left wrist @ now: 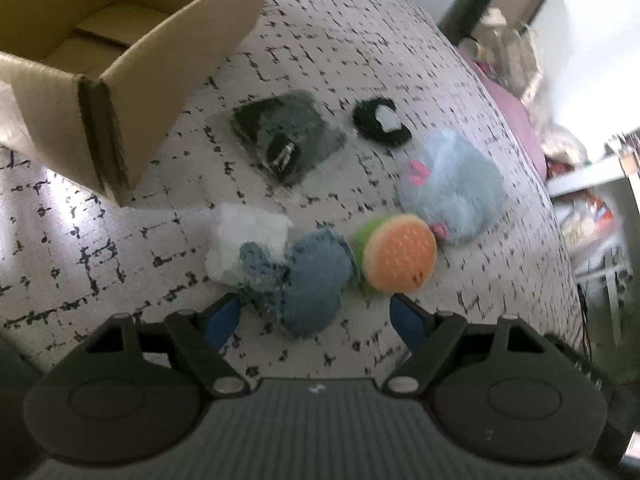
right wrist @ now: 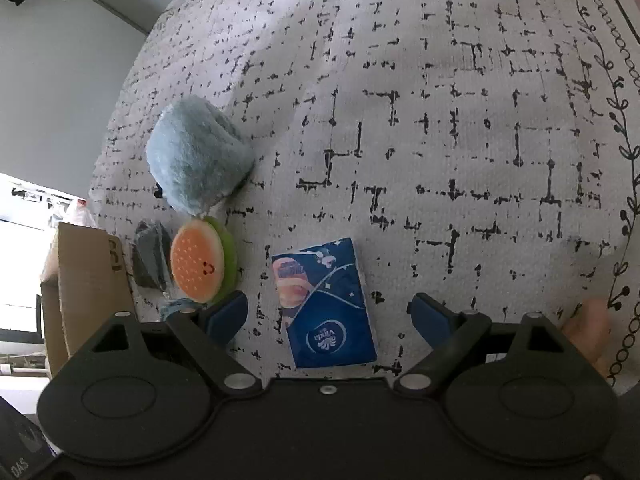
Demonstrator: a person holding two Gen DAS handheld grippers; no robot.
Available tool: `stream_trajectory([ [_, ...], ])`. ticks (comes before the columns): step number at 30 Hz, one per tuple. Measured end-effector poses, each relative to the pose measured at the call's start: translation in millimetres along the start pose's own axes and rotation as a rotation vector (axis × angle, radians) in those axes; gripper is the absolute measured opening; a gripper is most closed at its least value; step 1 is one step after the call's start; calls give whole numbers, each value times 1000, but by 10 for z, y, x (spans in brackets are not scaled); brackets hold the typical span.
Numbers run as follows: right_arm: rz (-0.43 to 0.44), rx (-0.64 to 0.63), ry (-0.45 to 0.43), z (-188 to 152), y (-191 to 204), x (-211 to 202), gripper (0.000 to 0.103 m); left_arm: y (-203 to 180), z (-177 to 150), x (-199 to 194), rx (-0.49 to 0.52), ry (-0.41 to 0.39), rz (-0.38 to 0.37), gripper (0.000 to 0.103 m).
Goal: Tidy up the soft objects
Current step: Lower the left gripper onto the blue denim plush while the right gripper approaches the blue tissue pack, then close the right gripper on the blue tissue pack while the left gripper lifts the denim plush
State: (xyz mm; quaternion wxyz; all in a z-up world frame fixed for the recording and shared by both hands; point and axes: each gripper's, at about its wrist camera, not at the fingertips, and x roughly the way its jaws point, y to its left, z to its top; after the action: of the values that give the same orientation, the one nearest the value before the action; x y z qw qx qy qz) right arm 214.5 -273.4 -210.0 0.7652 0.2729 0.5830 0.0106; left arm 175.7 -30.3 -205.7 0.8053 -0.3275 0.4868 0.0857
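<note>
In the left wrist view my left gripper (left wrist: 316, 314) is open, its blue pads either side of a dark blue knitted plush (left wrist: 308, 276) on the patterned cloth. Beside it lie a white soft lump (left wrist: 244, 236), an orange-and-green round plush (left wrist: 398, 254), a pale blue fluffy plush (left wrist: 452, 184), a grey cloth in a bag (left wrist: 288, 136) and a black-and-white piece (left wrist: 382, 122). An open cardboard box (left wrist: 116, 40) stands at the far left. In the right wrist view my right gripper (right wrist: 330, 312) is open over a blue tissue pack (right wrist: 326, 300).
In the right wrist view the orange plush (right wrist: 198, 264), pale blue plush (right wrist: 198, 160), grey cloth (right wrist: 150, 258) and box (right wrist: 86, 276) lie at the left. The cloth's leafy border (right wrist: 624, 152) runs down the right. Shelves and clutter (left wrist: 592, 208) stand beyond the surface's right edge.
</note>
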Motion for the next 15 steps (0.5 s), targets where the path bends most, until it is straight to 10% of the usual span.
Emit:
stream_trajectory([
  [8, -13, -10, -2, -15, 42, 77, 88, 12, -24, 74, -36, -12, 1, 26],
  [15, -56, -42, -28, -25, 123, 133, 88, 5, -29, -18, -36, -22, -30, 22],
])
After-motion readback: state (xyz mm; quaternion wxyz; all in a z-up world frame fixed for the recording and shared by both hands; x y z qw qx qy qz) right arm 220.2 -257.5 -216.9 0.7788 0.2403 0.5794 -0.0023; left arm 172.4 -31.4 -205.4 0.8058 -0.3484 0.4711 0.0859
